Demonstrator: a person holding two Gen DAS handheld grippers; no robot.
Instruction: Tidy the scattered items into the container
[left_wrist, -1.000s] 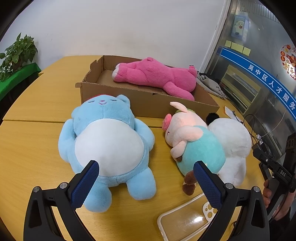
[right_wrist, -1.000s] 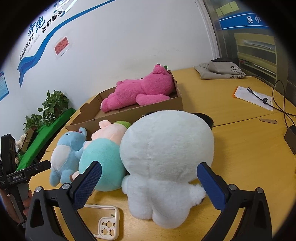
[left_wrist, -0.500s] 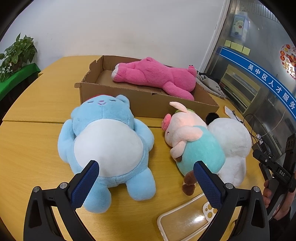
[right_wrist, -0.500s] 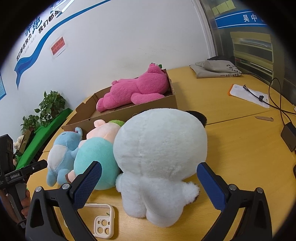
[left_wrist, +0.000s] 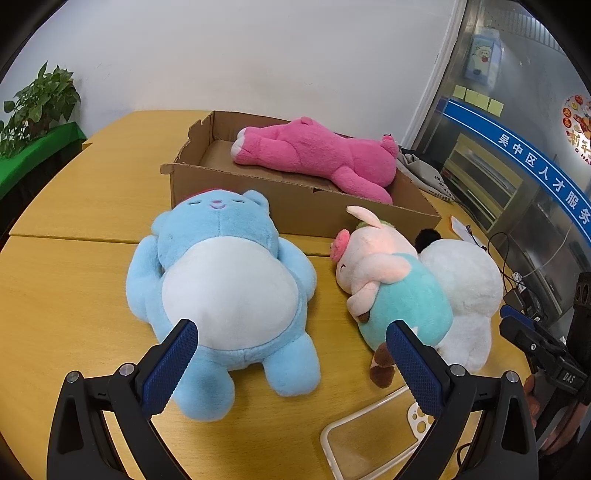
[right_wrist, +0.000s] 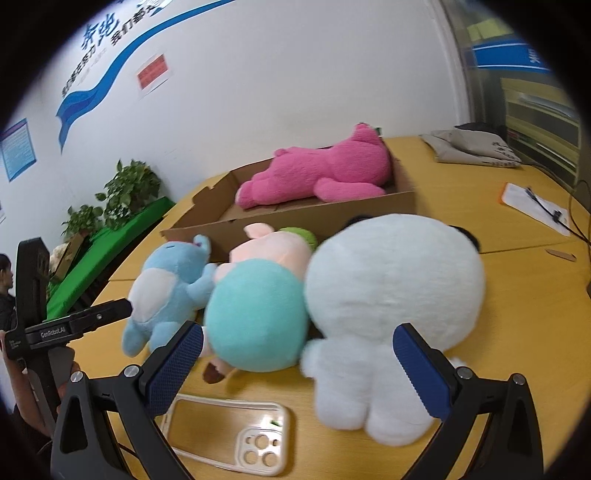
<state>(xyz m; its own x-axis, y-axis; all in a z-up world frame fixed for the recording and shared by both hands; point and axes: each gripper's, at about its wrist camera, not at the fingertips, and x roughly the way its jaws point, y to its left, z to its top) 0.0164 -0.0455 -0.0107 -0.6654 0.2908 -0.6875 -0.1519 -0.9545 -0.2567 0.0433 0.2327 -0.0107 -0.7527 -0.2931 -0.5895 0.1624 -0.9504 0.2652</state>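
Note:
A cardboard box (left_wrist: 295, 206) (right_wrist: 317, 218) stands at the back of the table with a pink plush (left_wrist: 317, 155) (right_wrist: 325, 173) lying in it. In front lie a blue bear plush (left_wrist: 221, 288) (right_wrist: 162, 291), a pink-and-teal pig plush (left_wrist: 395, 288) (right_wrist: 258, 306) and a white plush (left_wrist: 469, 291) (right_wrist: 391, 295). A clear phone case (left_wrist: 373, 439) (right_wrist: 236, 432) lies nearest. My left gripper (left_wrist: 291, 358) is open and empty, just short of the blue bear. My right gripper (right_wrist: 295, 358) is open and empty, close before the pig and white plush.
Potted plants on a green ledge (right_wrist: 122, 206) stand left of the table. A folded grey cloth (right_wrist: 472, 147), a paper with a cable (right_wrist: 535, 206) and a small stick (right_wrist: 561, 254) lie on the table's right. Shelves (left_wrist: 491, 184) stand beyond.
My right gripper has moved closer to the plushes and swung left, so the phone case now sits between its fingers. My left gripper has barely moved.

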